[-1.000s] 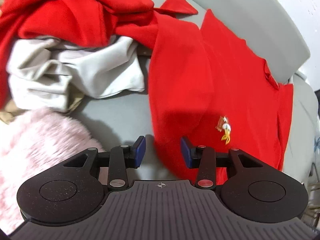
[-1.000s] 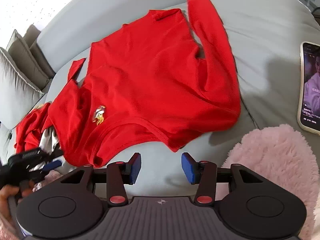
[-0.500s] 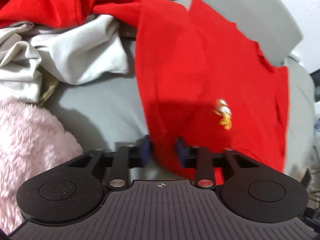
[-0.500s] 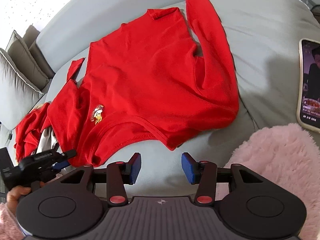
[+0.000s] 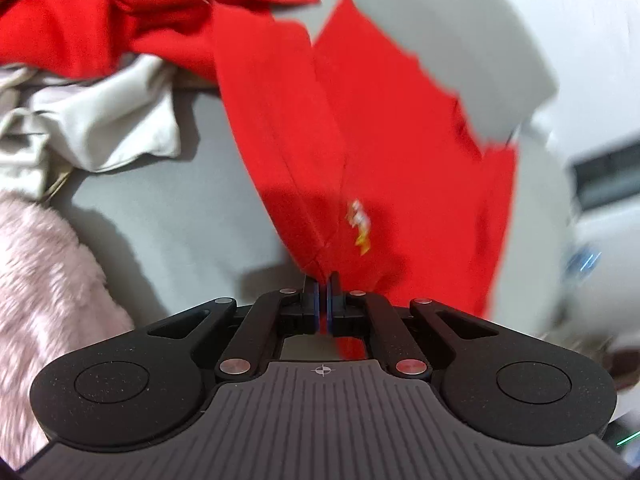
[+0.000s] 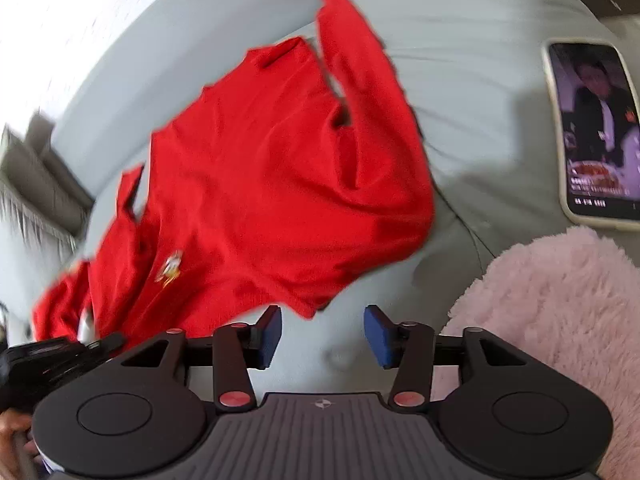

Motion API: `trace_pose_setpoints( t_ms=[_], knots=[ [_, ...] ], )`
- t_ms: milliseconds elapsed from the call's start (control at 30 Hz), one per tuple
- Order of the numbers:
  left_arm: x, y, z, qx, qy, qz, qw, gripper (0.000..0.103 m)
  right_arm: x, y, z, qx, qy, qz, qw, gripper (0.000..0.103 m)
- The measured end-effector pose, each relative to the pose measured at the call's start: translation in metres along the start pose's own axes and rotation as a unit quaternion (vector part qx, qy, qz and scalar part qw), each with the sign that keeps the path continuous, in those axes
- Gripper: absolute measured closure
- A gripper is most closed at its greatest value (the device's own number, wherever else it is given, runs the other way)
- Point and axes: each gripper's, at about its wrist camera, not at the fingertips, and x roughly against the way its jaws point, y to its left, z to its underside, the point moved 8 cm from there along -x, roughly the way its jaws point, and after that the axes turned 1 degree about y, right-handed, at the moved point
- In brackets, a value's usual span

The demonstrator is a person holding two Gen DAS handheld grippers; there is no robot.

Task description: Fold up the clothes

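My left gripper (image 5: 322, 300) was wide open a sec ago, now it's pinched tight on the bottom hem of the red shirt (image 5: 384, 136), w/ fabric pulling into ridges toward the pads. Right gripper (image 6: 322, 334) hasn't changed, jaws wide apart, nothing in them, hovering over the grey sofa (image 6: 472, 92) just short of the shirt's other hem corner. Shirt itself is spread on the seat, small duck logo (image 6: 170, 266) facing up. Both views got blurrier. Phone (image 6: 592, 128) on my right, pink fluffy blanket (image 6: 560, 300) near me, pile of red and white clothes (image 5: 92, 120) on my left.
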Motion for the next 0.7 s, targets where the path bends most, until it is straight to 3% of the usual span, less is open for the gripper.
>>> trace_pose_setpoints(
  t_ms=[133, 267, 400, 433, 567, 700],
  knots=[
    [0.041, -0.012, -0.009, 0.02, -0.01, 0.016, 0.9996, 0.101, -0.005, -0.002, -0.001, -0.031, 0.01, -0.006, 0.999, 0.048],
    [0.037, -0.006, -0.009, -0.02, -0.018, -0.044, 0.9987, 0.101, -0.006, -0.001, -0.005, -0.053, -0.004, 0.0, 0.999, 0.043],
    [-0.001, 0.028, 0.001, -0.029, 0.015, -0.101, 0.9944, 0.099, -0.016, -0.011, -0.011, -0.08, -0.02, 0.012, 0.996, 0.043],
    [-0.009, 0.036, 0.006, -0.024, 0.022, -0.102, 0.9942, 0.097, -0.019, -0.015, -0.012, -0.089, -0.02, 0.012, 0.996, 0.044],
    [-0.013, 0.051, 0.017, -0.003, 0.018, -0.1, 0.9948, 0.068, -0.028, -0.032, -0.013, -0.131, -0.031, 0.003, 0.991, 0.044],
    [-0.002, 0.056, 0.012, -0.006, -0.023, -0.076, 0.9968, 0.064, -0.036, -0.045, -0.016, -0.147, -0.067, -0.031, 0.986, 0.045]
  ],
)
